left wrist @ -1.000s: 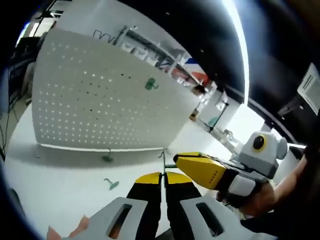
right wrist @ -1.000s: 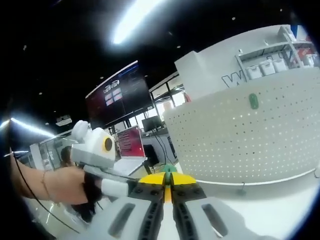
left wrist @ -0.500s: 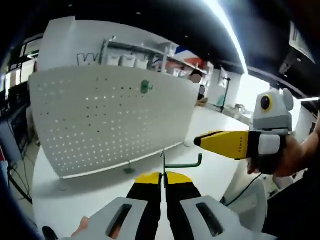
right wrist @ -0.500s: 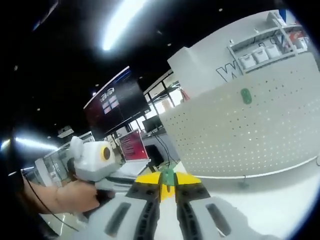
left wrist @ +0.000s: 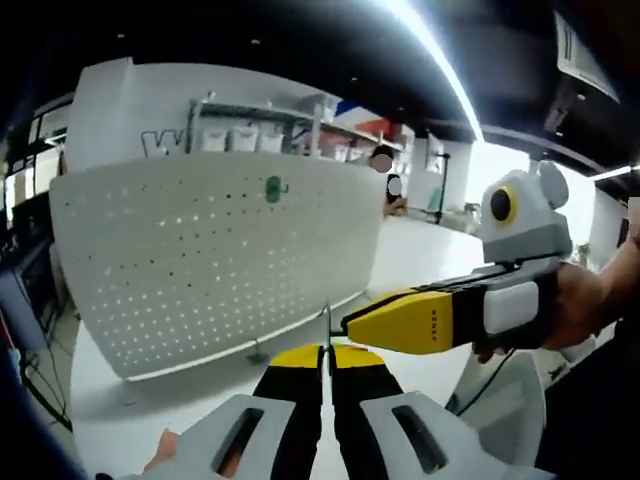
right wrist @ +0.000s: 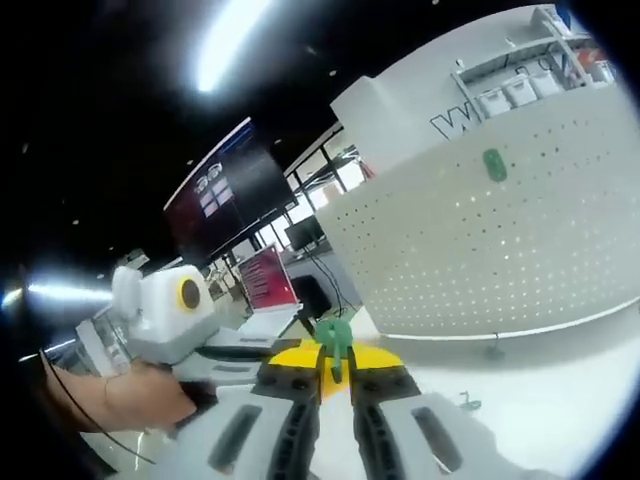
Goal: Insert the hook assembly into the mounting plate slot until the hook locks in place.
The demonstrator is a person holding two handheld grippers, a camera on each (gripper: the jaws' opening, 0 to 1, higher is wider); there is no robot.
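Right claw is clamped on the small green metal hook poking above its tips, left claw pinched closed, white perforated pegboard plate upright on the white tabletop ahead.

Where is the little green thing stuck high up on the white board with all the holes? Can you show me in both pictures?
Left gripper view: the green hook sits on the upper middle of the pegboard, left of picture centre.
Right gripper view: the same green hook sits on the board's upper part, towards the picture's upper right.
Shared landmark: the white shelf with bins behind the board's top edge, also seen at.
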